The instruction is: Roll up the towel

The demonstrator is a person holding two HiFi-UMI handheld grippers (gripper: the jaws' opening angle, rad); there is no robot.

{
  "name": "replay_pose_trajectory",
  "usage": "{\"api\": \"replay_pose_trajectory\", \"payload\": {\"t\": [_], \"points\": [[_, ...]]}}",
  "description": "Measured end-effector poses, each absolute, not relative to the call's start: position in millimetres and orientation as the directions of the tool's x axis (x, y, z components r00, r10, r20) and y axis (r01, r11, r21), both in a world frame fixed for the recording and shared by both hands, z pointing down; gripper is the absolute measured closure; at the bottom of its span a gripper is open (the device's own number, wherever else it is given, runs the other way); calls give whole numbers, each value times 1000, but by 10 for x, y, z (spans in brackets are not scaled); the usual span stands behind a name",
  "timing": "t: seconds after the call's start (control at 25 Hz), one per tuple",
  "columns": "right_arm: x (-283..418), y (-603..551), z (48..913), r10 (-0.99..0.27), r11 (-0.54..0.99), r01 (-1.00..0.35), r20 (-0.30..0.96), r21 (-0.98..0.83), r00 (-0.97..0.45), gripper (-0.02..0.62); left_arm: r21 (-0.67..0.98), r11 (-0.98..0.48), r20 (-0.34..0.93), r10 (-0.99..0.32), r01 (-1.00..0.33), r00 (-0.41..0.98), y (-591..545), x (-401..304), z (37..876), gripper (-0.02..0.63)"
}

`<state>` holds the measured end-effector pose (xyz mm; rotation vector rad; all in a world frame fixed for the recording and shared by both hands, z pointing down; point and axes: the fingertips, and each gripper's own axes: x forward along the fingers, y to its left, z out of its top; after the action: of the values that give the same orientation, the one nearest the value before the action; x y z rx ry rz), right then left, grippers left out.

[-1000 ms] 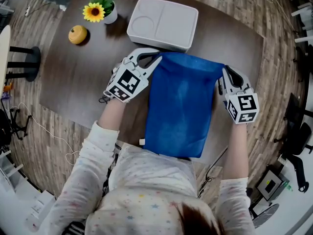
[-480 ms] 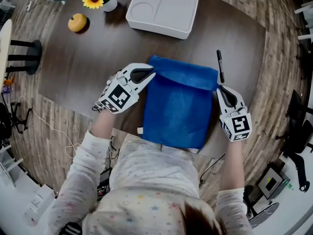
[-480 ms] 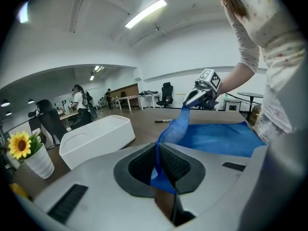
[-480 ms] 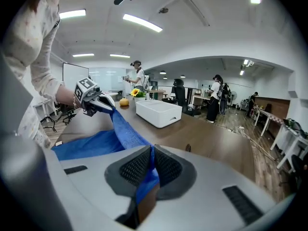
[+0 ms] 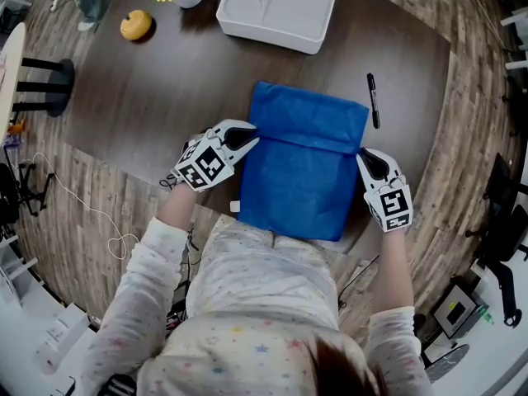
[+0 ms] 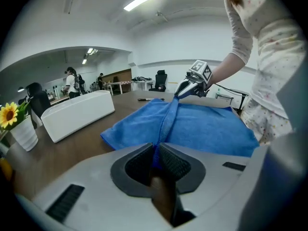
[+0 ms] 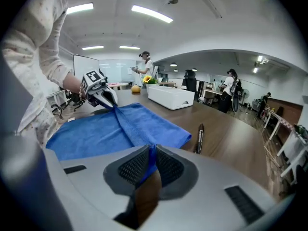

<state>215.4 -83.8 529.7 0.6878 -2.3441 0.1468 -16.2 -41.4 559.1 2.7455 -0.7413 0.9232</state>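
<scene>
Brown table [image 5: 148, 89] carries the blue towel [image 5: 301, 172] lengthwise toward the white tray [image 5: 264, 35].

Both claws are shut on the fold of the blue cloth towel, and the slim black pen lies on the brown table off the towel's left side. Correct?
Wrong side: the slim black pen lies off the right side of the blue cloth towel, near the right claw, as the head view shows. The left claw and right claw are indeed shut on the fold.
</scene>
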Motion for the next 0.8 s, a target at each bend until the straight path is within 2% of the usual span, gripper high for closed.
{"api": "replay_pose_trajectory", "payload": {"t": [0.08,0.16,0.28,0.4,0.56,0.8], "points": [[2197,-709,5354,-399,876,-475,675,81,-621,517,19,-879,629,-360,-477,689,-252,-190,5651,560],[2226,-623,5383,-371,889,-452,702,78,-608,482,35,-883,656,-333,-468,678,-131,-259,5688,508],[2156,-594,5300,-366,893,-443,697,78,-617,466,29,-871,651,-356,-490,671,-107,-338,5641,505],[2000,-574,5237,-353,908,-411,682,84,-641,465,19,-870,637,-369,-492,677,-158,-253,5585,505],[1942,-477,5509,-281,938,-337,759,86,-588,486,23,-884,661,-336,-466,671,-184,-130,5670,505],[2064,-459,5637,-239,925,-379,800,16,-550,502,100,-881,672,-282,-462,684,-136,-163,5738,508]]}}
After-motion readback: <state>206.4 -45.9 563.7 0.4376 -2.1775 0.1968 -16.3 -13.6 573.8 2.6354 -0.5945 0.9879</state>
